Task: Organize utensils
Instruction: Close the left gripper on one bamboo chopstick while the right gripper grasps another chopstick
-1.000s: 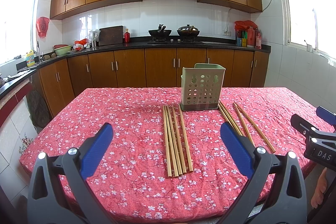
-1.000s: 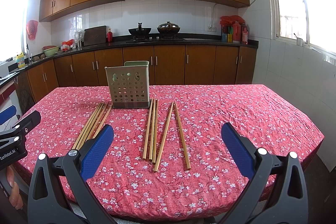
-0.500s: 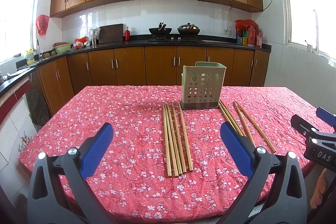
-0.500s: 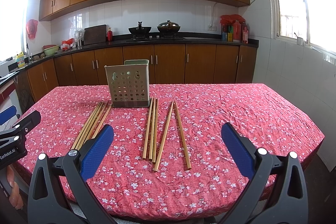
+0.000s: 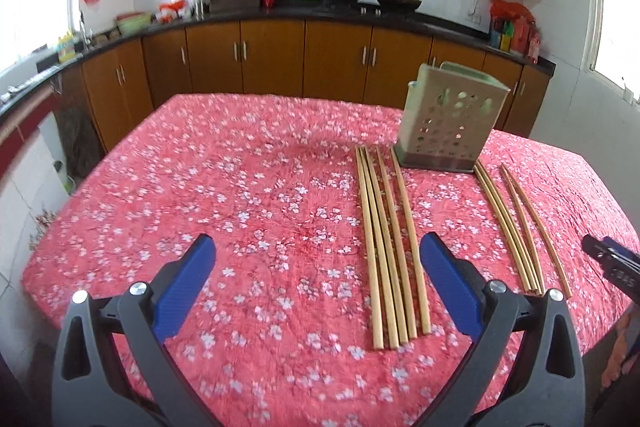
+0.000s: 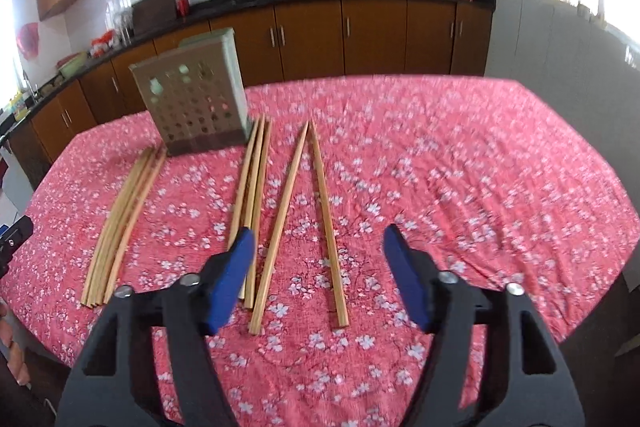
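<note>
Bamboo sticks flat on cloth: slip and scatter risk

Right gripper (image 6: 318, 251) jaws closing, nothing pinched yet, two loose chopsticks (image 6: 308, 223) lying under the gap; thin round sticks on soft tablecloth (image 6: 460, 167) may roll or get grabbed singly, or the cloth snags; left gripper (image 5: 316, 267) jaws spread wide, empty, beside the five-stick bundle (image 5: 386, 247); holder (image 5: 446, 125) upright, empty as far as I can tell, at the sticks' far ends on the desk.
</note>
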A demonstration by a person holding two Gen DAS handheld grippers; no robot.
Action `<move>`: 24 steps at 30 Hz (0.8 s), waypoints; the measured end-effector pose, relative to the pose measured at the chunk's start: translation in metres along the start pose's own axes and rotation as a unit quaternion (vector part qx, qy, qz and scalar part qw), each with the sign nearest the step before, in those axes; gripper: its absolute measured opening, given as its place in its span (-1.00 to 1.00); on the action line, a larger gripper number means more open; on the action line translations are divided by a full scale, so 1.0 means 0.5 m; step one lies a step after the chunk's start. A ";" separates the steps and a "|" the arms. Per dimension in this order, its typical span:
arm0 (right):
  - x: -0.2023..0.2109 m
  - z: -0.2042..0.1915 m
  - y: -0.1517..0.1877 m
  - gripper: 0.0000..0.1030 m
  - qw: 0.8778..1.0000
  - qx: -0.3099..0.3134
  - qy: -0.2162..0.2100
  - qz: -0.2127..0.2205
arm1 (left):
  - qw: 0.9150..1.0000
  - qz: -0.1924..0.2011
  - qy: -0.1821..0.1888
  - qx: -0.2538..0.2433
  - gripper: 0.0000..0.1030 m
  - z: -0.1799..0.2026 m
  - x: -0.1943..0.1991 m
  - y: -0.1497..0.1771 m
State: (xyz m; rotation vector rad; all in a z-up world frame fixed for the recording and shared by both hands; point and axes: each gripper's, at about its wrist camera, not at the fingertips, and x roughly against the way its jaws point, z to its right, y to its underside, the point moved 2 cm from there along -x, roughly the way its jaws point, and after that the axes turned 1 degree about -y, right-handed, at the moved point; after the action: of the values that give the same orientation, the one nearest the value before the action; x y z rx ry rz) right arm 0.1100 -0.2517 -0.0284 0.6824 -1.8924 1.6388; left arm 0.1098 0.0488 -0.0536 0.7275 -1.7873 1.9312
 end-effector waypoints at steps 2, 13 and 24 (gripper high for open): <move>-0.038 0.004 -0.004 0.01 1.000 -0.004 0.000 -0.023 | 1.000 -0.016 0.013 -0.005 0.75 -0.002 -0.025 -0.005; -0.122 0.015 0.013 -0.17 0.996 -0.003 0.007 -0.091 | 0.985 -0.134 0.098 -0.034 -0.37 0.050 -0.143 0.028; -0.144 0.036 0.000 -0.78 0.997 -0.001 0.012 -0.082 | 0.984 -0.154 0.078 -0.042 -0.83 0.046 -0.176 0.028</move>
State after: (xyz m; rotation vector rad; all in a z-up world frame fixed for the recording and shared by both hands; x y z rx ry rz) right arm 0.1612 -0.2676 -0.0799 0.7920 -1.7700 1.5353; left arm 0.1723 0.0289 -0.1184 0.7513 -1.5490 1.6515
